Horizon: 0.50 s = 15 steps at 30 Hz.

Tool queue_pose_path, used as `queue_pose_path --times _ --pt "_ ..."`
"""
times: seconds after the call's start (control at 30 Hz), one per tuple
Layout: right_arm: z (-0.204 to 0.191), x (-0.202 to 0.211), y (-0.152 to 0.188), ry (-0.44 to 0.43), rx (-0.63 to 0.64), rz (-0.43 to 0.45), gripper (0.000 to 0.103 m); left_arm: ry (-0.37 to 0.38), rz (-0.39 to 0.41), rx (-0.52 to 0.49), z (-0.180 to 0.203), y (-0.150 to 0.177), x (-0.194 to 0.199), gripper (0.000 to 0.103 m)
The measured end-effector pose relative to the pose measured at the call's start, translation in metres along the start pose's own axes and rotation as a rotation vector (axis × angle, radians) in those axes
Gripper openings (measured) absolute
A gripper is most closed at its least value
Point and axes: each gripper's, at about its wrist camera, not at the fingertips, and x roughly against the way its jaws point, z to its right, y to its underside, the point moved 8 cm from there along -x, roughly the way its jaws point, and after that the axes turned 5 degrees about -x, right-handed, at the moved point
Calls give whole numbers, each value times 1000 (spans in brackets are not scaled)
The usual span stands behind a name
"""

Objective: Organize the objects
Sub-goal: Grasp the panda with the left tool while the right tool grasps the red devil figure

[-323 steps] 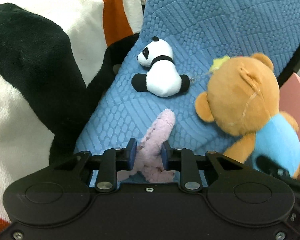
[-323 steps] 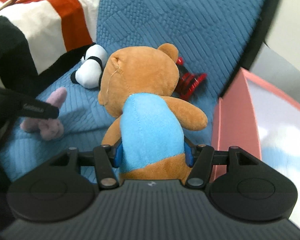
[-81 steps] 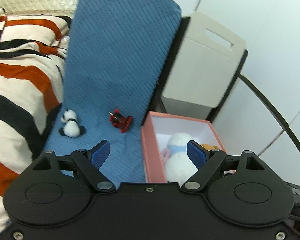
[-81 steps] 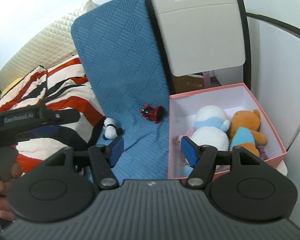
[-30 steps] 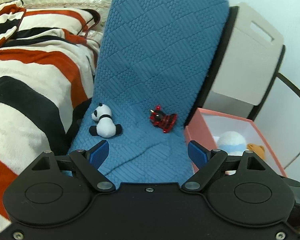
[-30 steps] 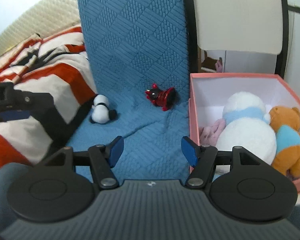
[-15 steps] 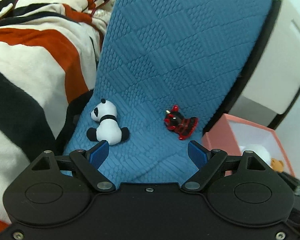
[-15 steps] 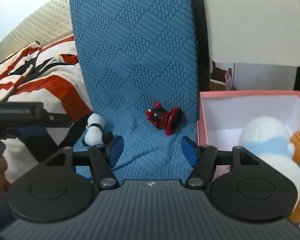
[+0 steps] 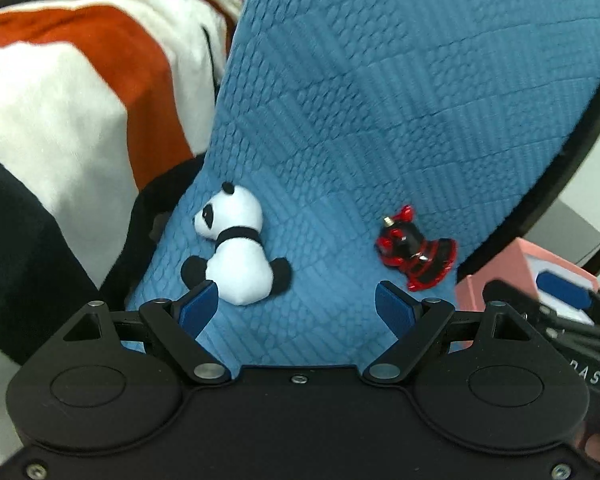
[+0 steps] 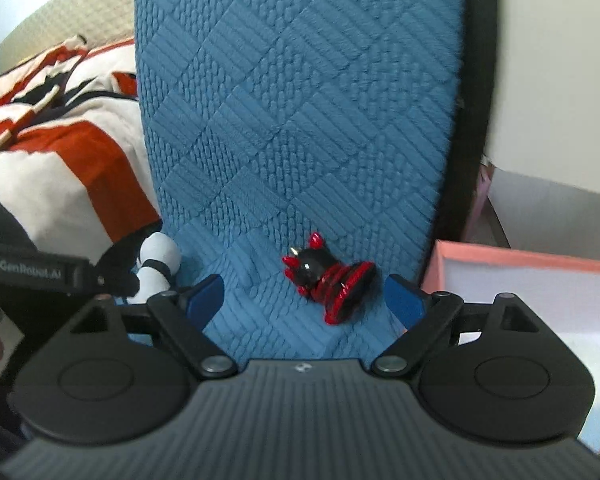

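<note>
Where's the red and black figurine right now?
The red and black figurine lies on its side on the blue mat, just ahead between the open right gripper's fingers; panda plush to its left, pink box to its right.

blue quilted cushion (image 9: 380, 112) — panda plush (image 9: 236, 252) | red-black figurine (image 9: 418, 256)

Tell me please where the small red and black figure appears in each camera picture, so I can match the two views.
Left wrist: the red and black figure lies right of centre on the blue textured mat, just above the right fingertip.
Right wrist: it lies near centre, between the open fingers, slightly right.
Shared landmark: the panda plush, left of the figure in both.
</note>
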Motion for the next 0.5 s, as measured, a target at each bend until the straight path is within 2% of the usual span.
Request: queue_pose_path --times 0.1,0.2,0.5 --pt "-4 -22 -4 -42 22 -16 88 -7 -51 23 -6 3 -24 85" --pt "-4 -43 -7 -37 39 -28 79 -50 -90 16 -12 4 -43 84" --pt "-5 -98 -4 -14 147 -58 78 -97 -126 41 -28 -11 -73 84"
